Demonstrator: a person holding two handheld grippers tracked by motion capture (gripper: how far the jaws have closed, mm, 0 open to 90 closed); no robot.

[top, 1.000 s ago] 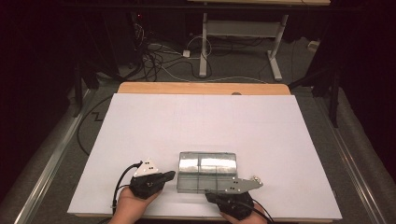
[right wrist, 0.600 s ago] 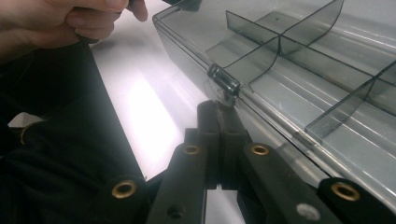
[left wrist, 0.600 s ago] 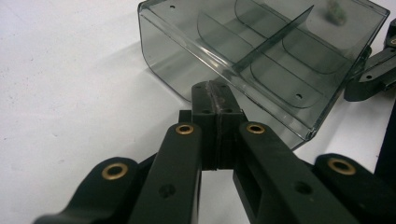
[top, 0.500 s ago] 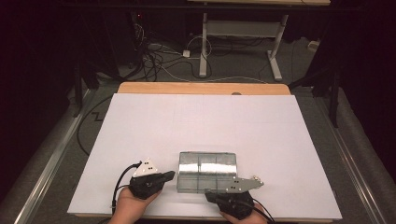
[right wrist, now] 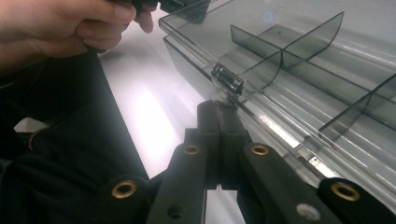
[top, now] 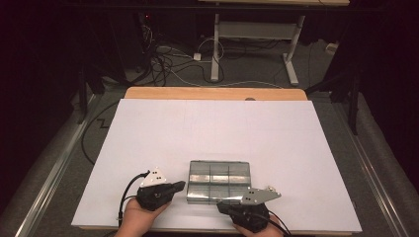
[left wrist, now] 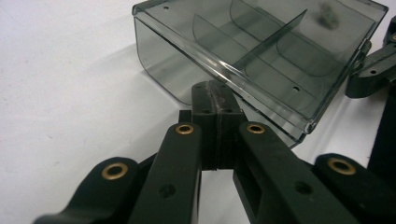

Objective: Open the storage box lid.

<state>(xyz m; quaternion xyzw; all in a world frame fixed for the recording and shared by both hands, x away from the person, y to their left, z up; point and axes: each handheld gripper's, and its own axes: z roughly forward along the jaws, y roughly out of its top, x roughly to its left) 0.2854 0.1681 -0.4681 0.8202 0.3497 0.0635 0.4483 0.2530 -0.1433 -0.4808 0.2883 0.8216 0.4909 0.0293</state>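
where it lies at lower centre, clear compartment box [top: 218,180] sits between left gripper [top: 180,186] and right gripper [top: 221,206], both with jaws together.

Count at this moment: one clear compartment box [top: 218,180] is lying on one white table sheet [top: 217,133]. Its dividers are forming six compartments, two rows of three. Two grippers are showing: the left gripper [top: 181,186] near left of the box, the right gripper [top: 223,205] at its near edge. Two hands are holding them.
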